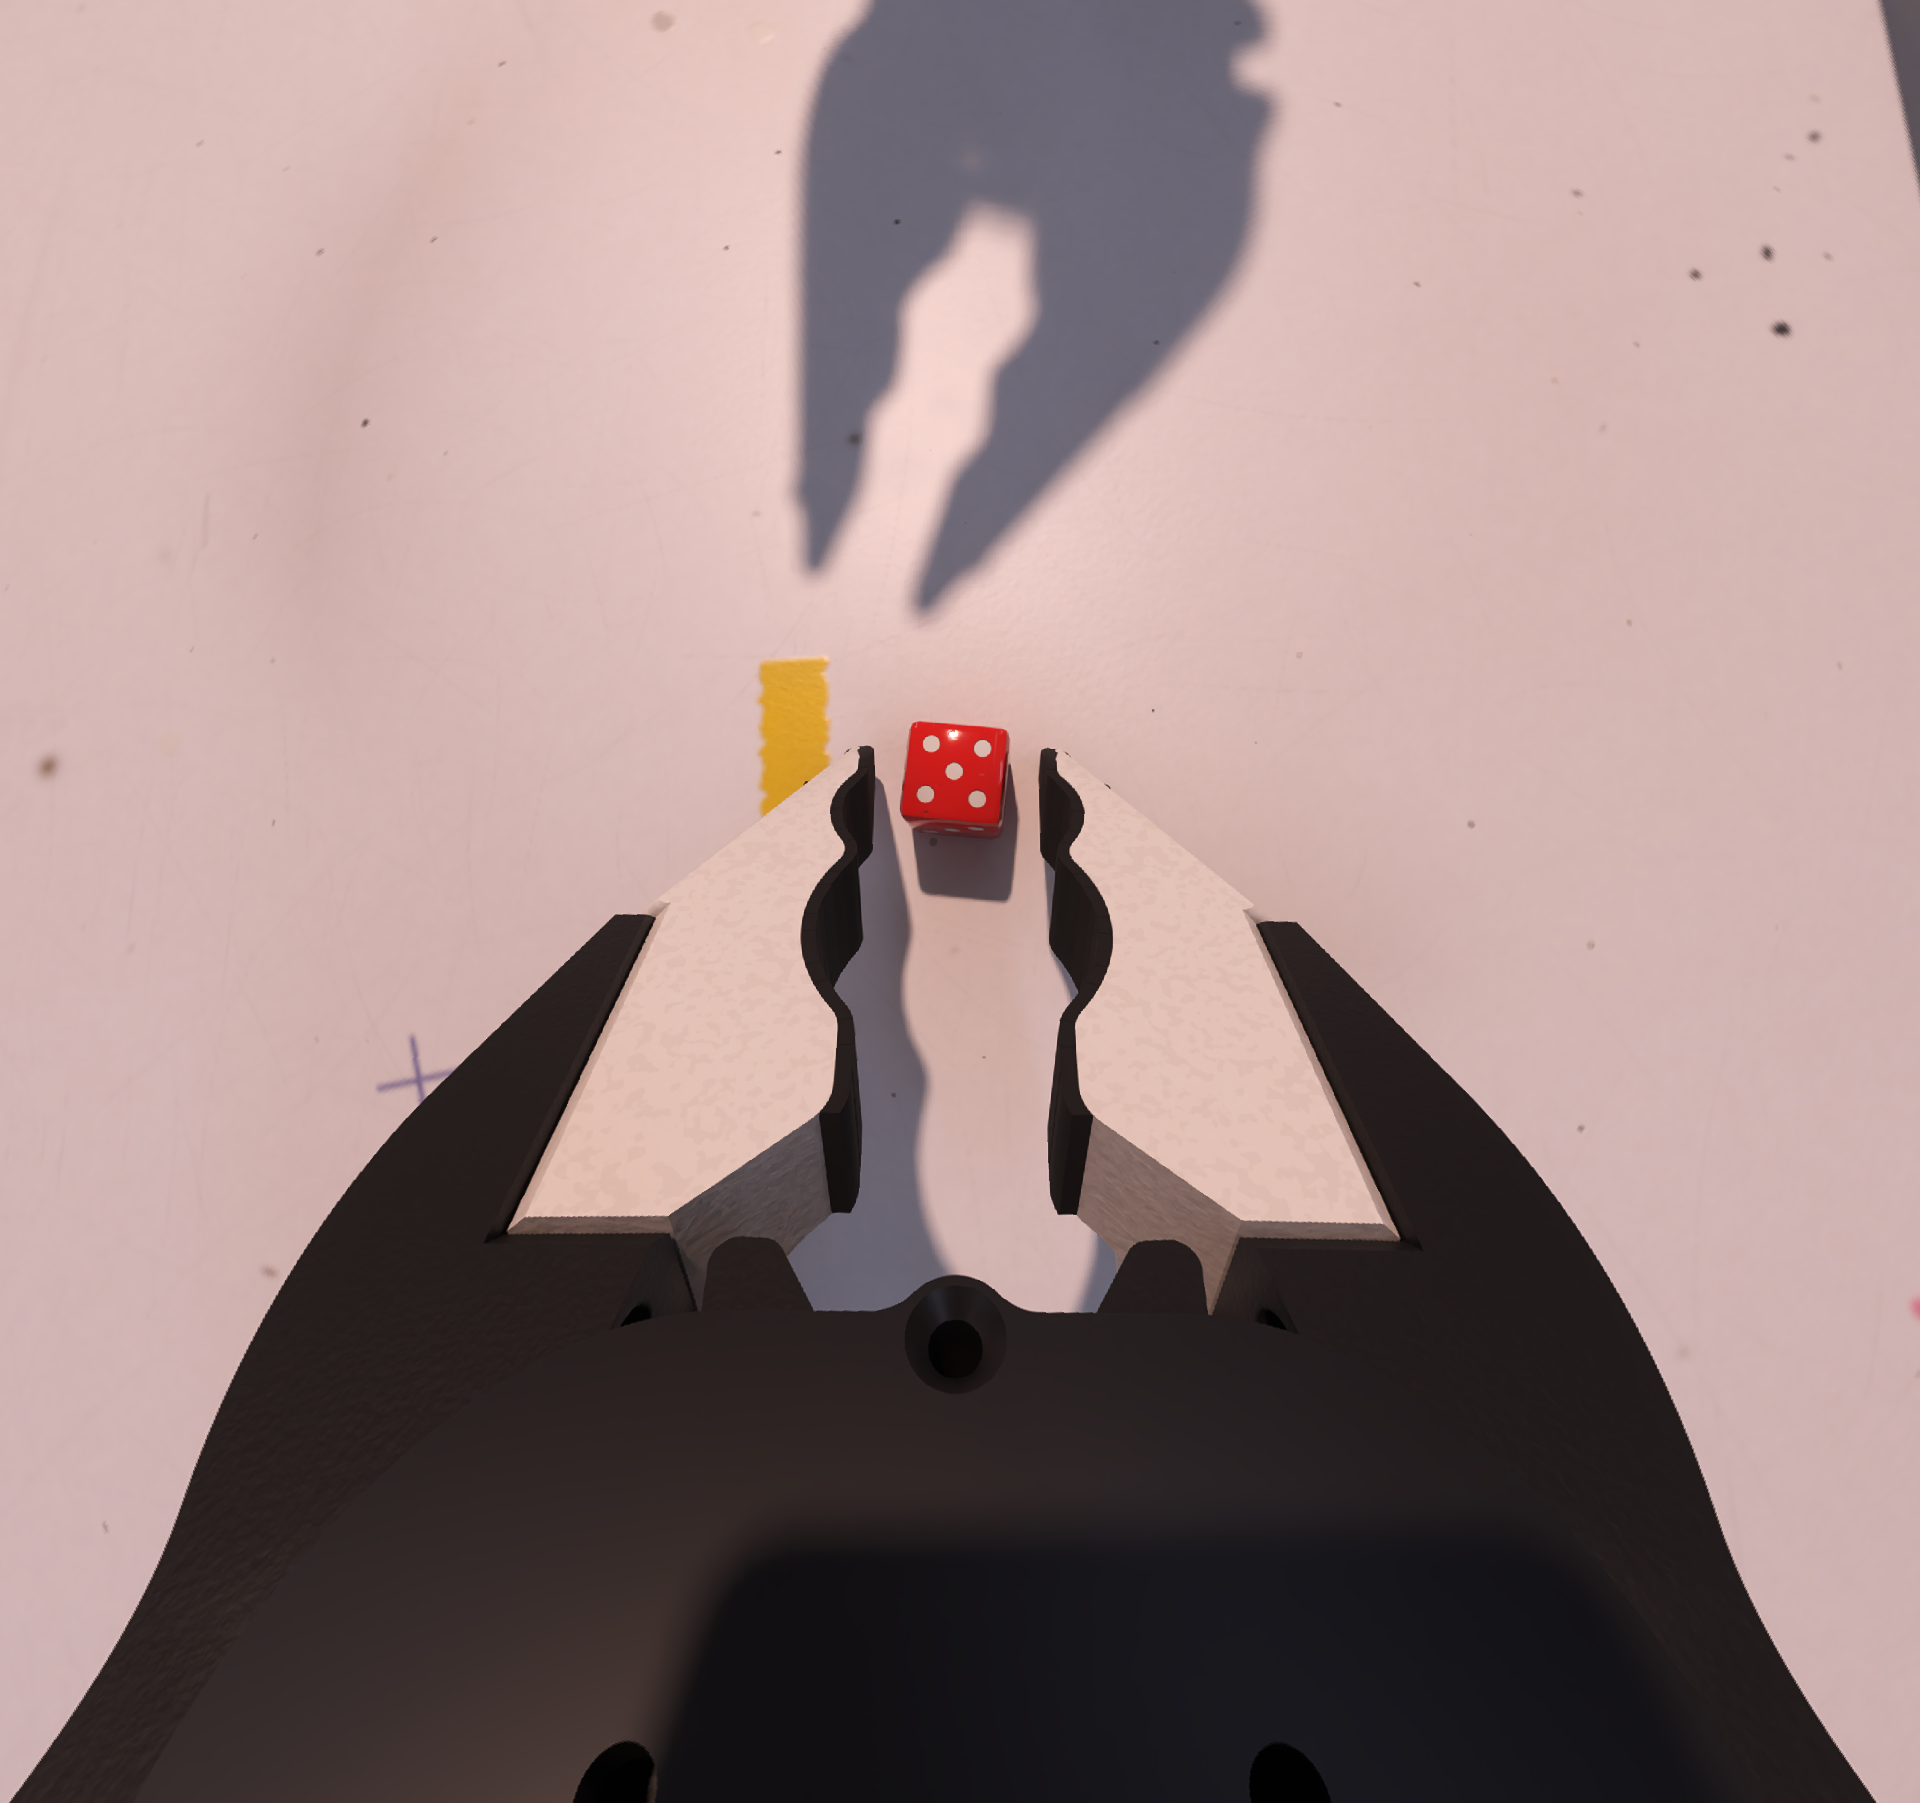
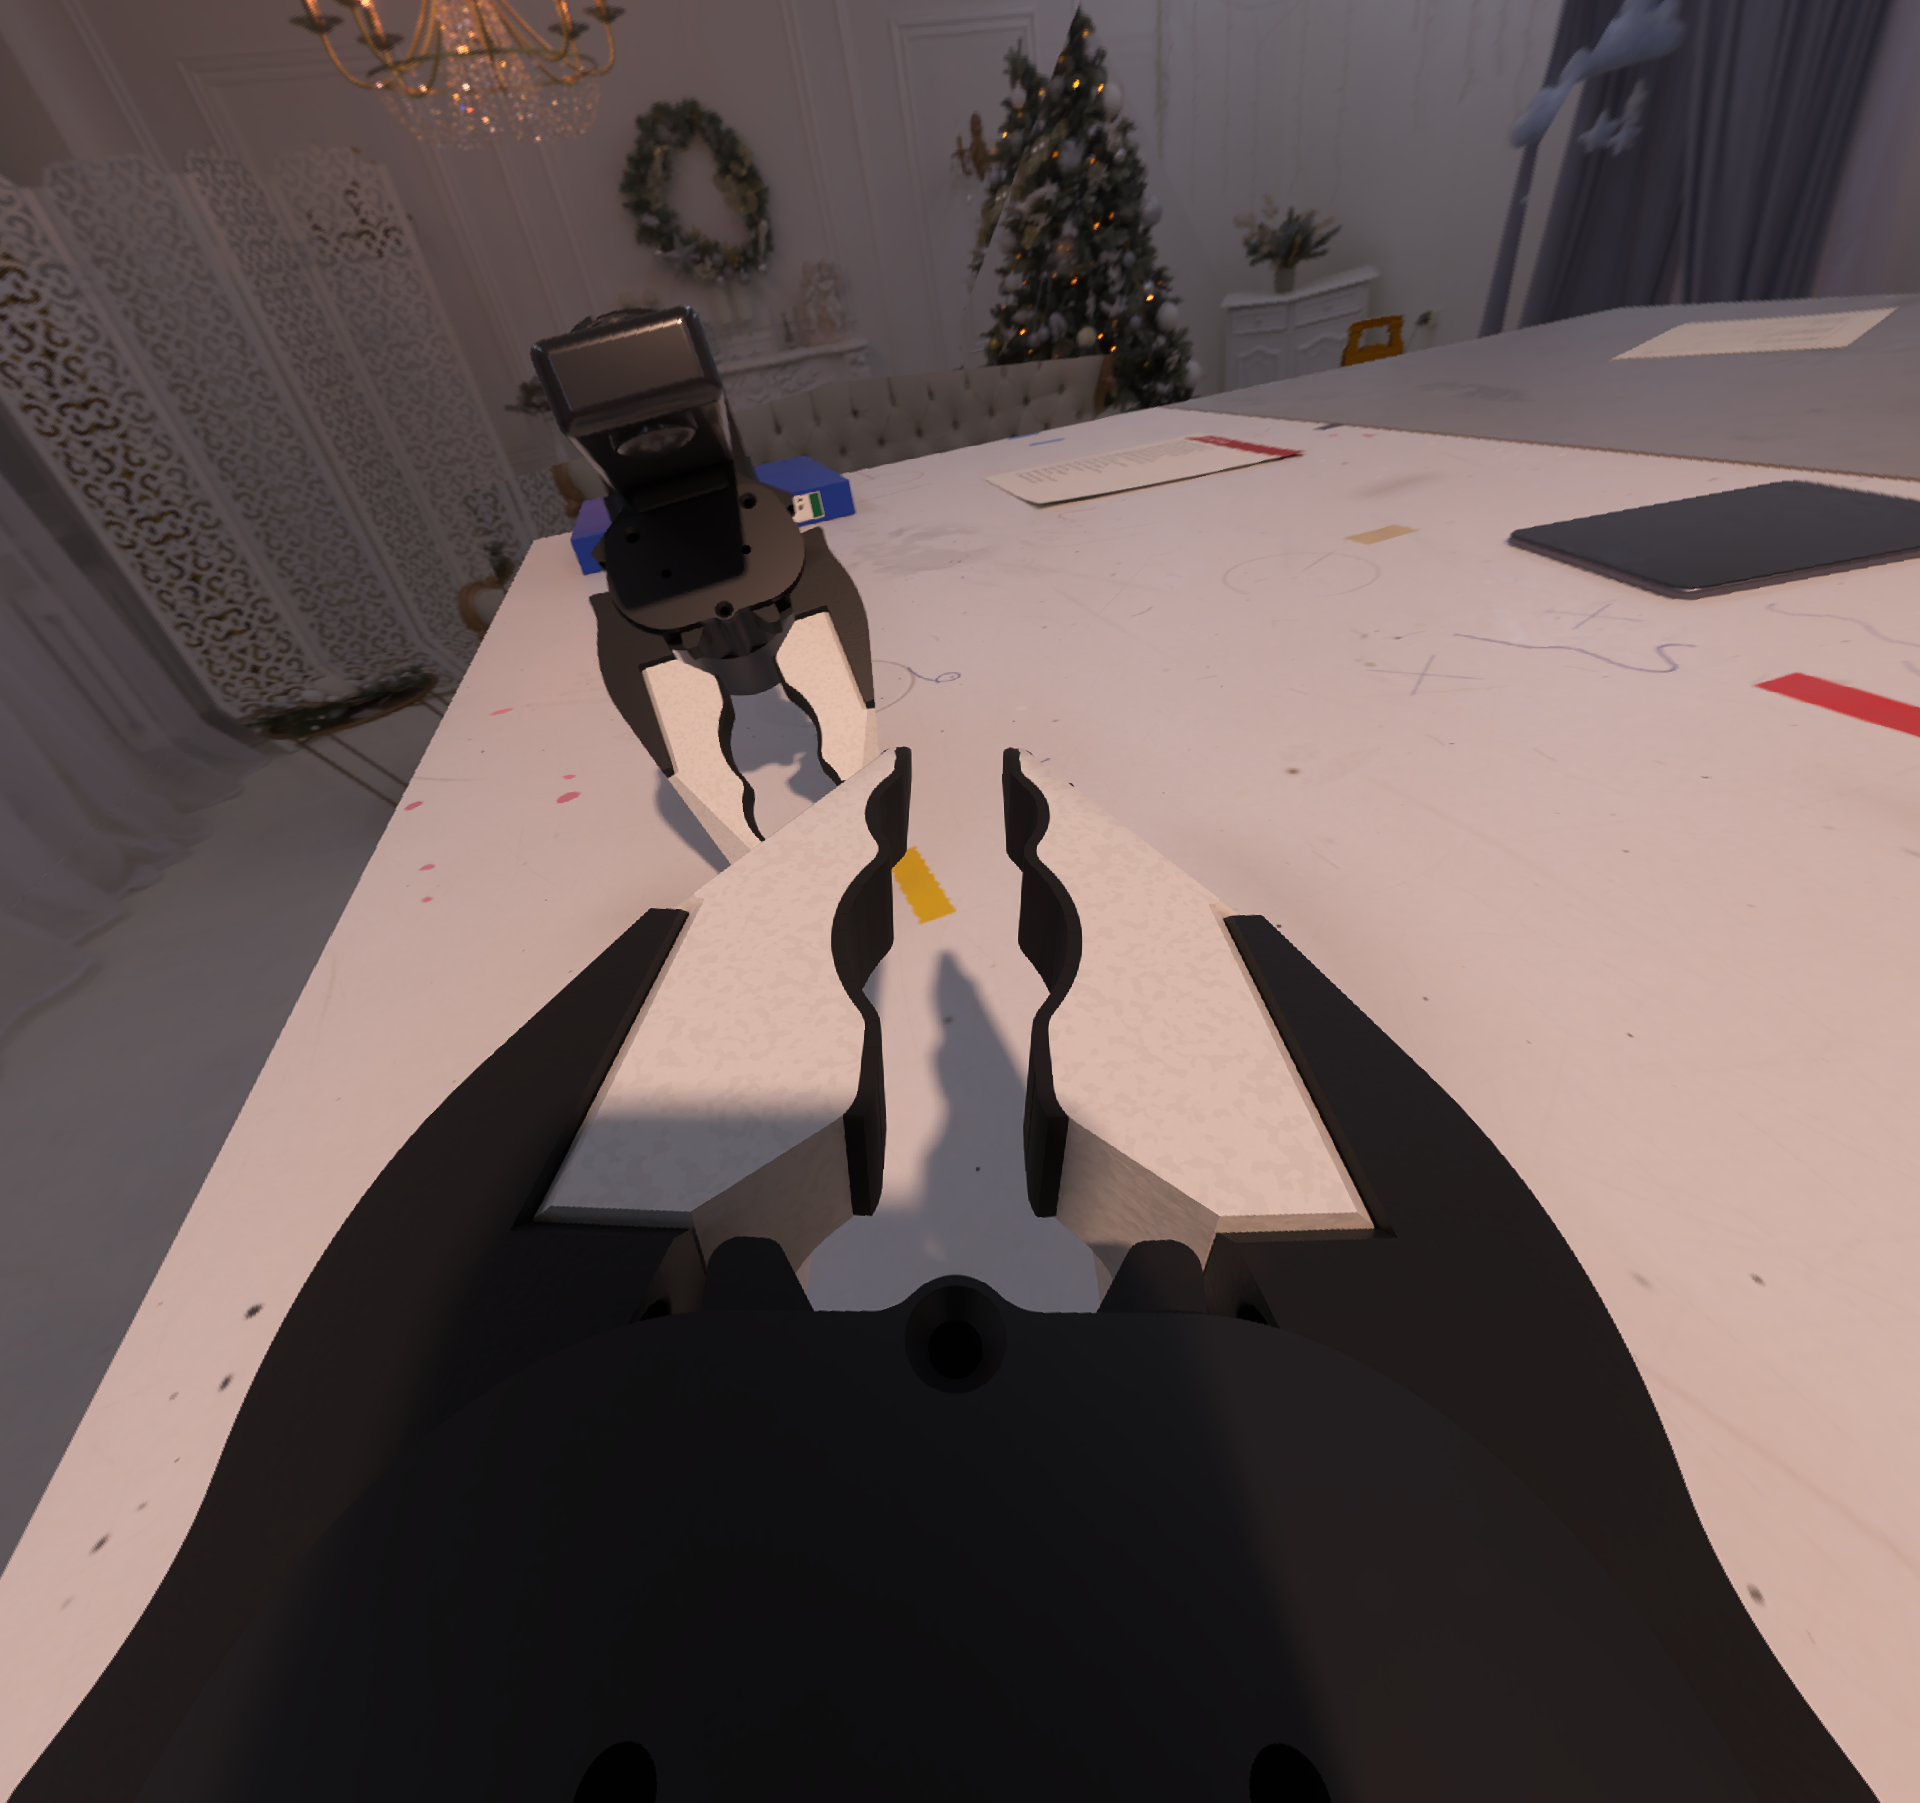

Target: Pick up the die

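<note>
A red die with white pips sits on the pale pink table. In the left wrist view my left gripper is open, with the die between its two fingertips and a small gap on each side. The die casts a shadow on the table just below it. My right gripper is open and empty, above the table and pointing toward the left gripper, which tilts down at the table. The die is hidden in the right wrist view behind my right gripper's left finger.
A yellow tape strip lies just left of the die; it also shows in the right wrist view. Farther off are a dark tablet, a paper sheet, red tape and a blue box. The table's left edge is near.
</note>
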You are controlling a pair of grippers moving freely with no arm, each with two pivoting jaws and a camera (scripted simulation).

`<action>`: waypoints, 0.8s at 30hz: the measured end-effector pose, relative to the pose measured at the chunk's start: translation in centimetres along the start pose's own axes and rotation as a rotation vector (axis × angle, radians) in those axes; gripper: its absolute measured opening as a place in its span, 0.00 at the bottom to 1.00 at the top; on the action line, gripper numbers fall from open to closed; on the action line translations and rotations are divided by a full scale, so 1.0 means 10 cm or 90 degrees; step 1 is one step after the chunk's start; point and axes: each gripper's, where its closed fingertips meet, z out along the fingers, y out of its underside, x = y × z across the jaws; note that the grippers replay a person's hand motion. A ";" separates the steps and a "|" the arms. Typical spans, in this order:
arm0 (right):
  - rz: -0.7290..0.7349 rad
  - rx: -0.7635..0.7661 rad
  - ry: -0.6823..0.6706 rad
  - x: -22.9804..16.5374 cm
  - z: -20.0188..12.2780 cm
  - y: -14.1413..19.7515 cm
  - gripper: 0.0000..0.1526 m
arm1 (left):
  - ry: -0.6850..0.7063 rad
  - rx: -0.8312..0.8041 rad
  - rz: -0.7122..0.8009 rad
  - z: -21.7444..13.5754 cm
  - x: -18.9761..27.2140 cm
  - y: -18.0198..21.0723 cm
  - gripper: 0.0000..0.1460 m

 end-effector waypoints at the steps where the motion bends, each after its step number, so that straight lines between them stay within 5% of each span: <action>1: 0.004 -0.005 -0.008 0.01 0.04 0.01 0.11 | 0.015 0.001 0.012 0.00 0.00 0.00 0.22; 11: 0.060 0.016 -0.035 0.24 0.24 -0.06 0.11 | 0.077 -0.025 0.062 -0.02 0.00 0.04 0.15; 24: -0.025 0.081 0.009 0.13 0.33 -0.31 0.11 | -0.089 0.015 -0.067 -0.07 -0.19 -0.08 0.13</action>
